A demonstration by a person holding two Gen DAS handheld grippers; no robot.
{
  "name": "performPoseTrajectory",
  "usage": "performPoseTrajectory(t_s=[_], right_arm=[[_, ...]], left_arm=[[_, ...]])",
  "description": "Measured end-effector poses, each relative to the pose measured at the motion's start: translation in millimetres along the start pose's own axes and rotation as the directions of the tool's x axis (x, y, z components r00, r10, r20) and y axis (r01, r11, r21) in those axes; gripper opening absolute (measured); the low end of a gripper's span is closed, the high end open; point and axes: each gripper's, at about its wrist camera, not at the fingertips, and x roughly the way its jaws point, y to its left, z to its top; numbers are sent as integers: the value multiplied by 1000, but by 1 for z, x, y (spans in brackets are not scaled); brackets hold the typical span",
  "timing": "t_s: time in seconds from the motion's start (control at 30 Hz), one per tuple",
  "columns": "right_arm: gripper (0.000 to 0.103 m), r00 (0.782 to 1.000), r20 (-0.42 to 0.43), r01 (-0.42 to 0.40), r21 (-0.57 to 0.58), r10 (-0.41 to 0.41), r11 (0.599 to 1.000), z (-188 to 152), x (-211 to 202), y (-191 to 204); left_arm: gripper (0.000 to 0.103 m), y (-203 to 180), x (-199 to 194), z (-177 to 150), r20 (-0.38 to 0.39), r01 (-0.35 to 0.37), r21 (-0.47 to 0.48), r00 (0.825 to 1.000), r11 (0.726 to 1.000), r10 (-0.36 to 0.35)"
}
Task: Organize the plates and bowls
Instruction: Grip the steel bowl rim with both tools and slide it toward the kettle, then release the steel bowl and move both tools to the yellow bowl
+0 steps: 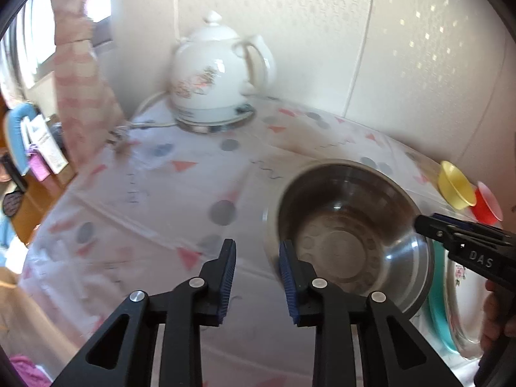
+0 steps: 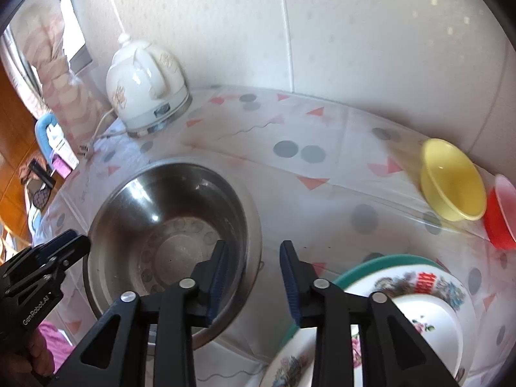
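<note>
A steel bowl [image 1: 348, 235] stands empty on the patterned tablecloth; it also shows in the right wrist view [image 2: 171, 225]. My left gripper [image 1: 258, 277] is open, its jaws either side of the bowl's near-left rim. My right gripper [image 2: 254, 277] is open, its jaws either side of the bowl's right rim; it shows in the left wrist view [image 1: 429, 224] at the bowl's right edge. A stack of a teal plate [image 2: 371, 266] and floral plates [image 2: 419, 293] lies right of the bowl. A yellow bowl [image 2: 451, 180] and a red bowl [image 2: 503, 213] stand at the far right.
A white ceramic kettle [image 1: 213, 74] on its base stands at the table's back left corner, with its cord [image 1: 145, 124] trailing left. The white wall [image 2: 354, 32] runs close behind the table. The table's left edge [image 1: 48, 225] drops to a wooden cabinet with clutter.
</note>
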Motion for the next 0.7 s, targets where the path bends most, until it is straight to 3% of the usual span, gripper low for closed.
performPoseTrajectory(t_s=[0.3,0.7], right_arm=[[37,999,45,18,63,-20,998,-29,-33,-7],[37,985,129,101,117,-116,988,-53,-80,-26]], left_arm=[[31,0,-43,-11,66,-1,-9,998,1000,1],[32,-51,-70,-25,88,98,116,990,988,-108]])
